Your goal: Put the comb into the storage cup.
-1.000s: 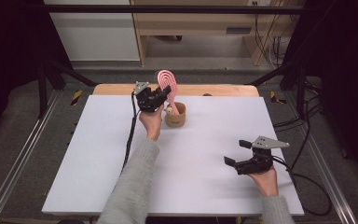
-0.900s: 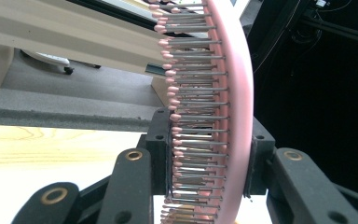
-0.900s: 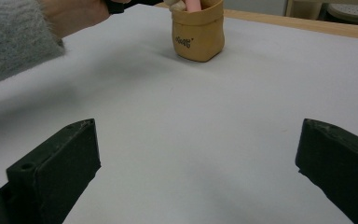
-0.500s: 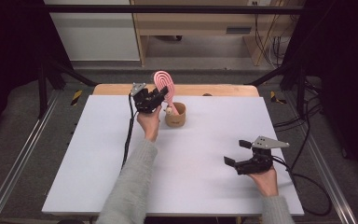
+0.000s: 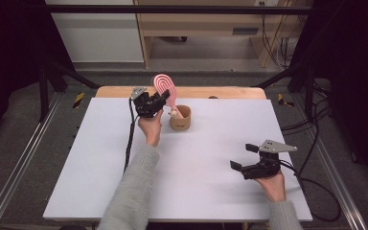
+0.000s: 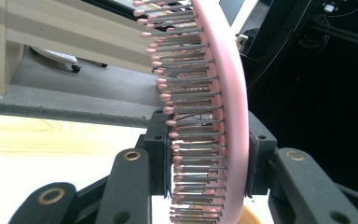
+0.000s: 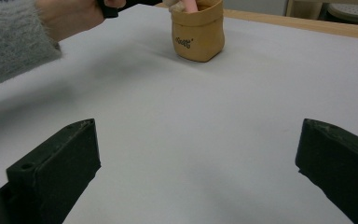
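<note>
The left gripper [image 5: 159, 101] is squeezing the pink brush [image 5: 165, 91] near the top middle of the high view. The brush's handle is sitting in the tan cup [image 5: 180, 118]. The right gripper [image 5: 244, 157] is resting wide apart, holding nothing, at the lower right.

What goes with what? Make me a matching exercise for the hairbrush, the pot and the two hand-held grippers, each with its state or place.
Things:
1. hairbrush
2. pot
3. left hand-held gripper
4. right hand-held gripper

States or places:
A. jaws open, nothing between them, near the front right of the table
B. tan, standing on the white table near the far edge
C. pink, handle down in the pot, head sticking up
D. jaws shut on the brush head

Pairs: 1-C, 2-B, 3-D, 4-A
</note>
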`<state>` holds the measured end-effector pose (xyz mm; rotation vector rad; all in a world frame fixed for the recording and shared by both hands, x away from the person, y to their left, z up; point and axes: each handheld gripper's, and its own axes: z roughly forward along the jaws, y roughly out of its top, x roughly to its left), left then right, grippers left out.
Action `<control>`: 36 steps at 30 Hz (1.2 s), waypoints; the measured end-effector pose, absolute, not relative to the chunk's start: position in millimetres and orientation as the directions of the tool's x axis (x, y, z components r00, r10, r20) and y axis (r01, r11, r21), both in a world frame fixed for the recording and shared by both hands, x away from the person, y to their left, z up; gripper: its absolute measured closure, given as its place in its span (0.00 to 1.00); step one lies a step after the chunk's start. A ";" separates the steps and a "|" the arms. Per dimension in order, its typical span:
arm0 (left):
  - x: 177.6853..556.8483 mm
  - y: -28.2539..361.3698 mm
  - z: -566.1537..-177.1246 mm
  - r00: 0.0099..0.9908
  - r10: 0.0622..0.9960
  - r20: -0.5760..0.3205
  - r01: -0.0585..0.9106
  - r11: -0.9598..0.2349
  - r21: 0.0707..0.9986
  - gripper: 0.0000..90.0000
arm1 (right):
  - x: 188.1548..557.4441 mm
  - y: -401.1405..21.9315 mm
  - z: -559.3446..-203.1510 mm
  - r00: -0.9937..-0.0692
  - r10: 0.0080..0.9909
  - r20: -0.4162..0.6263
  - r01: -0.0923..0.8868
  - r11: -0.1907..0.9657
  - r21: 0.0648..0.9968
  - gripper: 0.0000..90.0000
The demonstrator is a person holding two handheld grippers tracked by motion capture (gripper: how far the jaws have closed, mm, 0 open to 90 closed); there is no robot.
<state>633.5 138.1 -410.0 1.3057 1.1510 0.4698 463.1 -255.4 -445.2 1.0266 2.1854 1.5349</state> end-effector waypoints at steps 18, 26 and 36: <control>631.0 147.6 -415.0 0.407 0.831 -0.381 0.319 0.261 0.911 0.66 | 463.2 -254.8 -445.8 -0.709 0.685 0.167 0.392 0.185 0.901 0.00; 627.4 151.0 -411.5 0.412 0.838 -0.358 0.315 0.238 0.919 0.60 | 463.2 -255.2 -445.4 -0.708 0.686 0.168 0.392 0.184 0.901 0.00; 620.4 156.4 -408.2 0.435 0.848 -0.302 0.328 0.163 0.931 0.40 | 463.3 -255.1 -445.0 -0.708 0.686 0.171 0.393 0.181 0.902 0.00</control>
